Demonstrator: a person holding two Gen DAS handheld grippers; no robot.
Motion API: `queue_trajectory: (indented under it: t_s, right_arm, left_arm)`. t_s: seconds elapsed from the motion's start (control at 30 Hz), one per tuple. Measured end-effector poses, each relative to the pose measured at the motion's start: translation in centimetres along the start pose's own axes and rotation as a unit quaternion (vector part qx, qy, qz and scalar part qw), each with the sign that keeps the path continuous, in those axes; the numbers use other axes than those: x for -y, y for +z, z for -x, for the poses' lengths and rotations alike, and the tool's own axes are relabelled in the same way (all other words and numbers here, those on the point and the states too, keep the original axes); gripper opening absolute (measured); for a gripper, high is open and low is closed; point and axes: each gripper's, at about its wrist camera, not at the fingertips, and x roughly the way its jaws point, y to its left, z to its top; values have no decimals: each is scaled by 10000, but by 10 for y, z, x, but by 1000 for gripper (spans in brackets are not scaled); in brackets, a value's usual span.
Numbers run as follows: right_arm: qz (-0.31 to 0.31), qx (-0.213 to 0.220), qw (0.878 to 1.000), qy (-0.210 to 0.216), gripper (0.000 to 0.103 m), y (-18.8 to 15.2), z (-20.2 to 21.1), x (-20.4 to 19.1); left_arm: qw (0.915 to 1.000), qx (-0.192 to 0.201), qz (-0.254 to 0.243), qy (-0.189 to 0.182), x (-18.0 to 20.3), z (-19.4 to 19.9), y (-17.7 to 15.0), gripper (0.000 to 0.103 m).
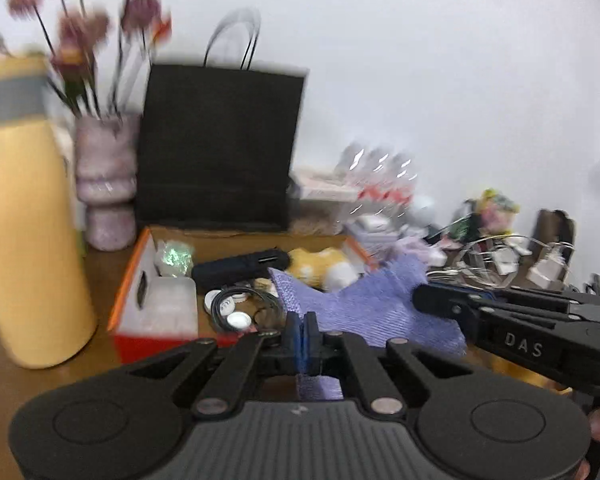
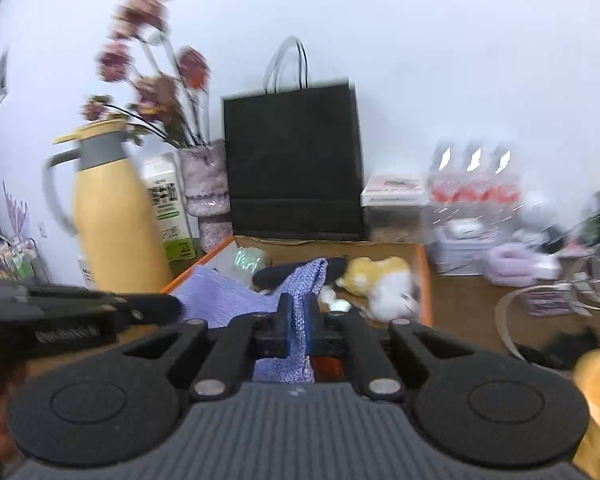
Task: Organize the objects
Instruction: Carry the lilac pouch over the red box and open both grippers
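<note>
left gripper: pinching purple cloth | right gripper: pinching same cloth | orange box: 12 o'clock of both, under cloth

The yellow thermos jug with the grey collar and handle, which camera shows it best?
The right wrist view: the yellow thermos jug stands whole there, lid, grey collar and curved handle all visible. The left wrist view shows only a blurred yellow body and grey band, cut off at the frame's left edge, no handle.
</note>
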Motion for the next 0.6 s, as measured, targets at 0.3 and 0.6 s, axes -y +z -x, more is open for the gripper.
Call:
queue_trajectory:
  t_s: [0.3,0.6]
  right_arm:
    - [139,-1336,9907,-231,10,12,-197,2]
    - [-205,-1175,9928,-39,67,25,-148,30]
  left_arm:
    - [9897,-1161,-218,809,-67,-141,45,17]
    - [9916,-541,-18,1177,-85,-57,48,50]
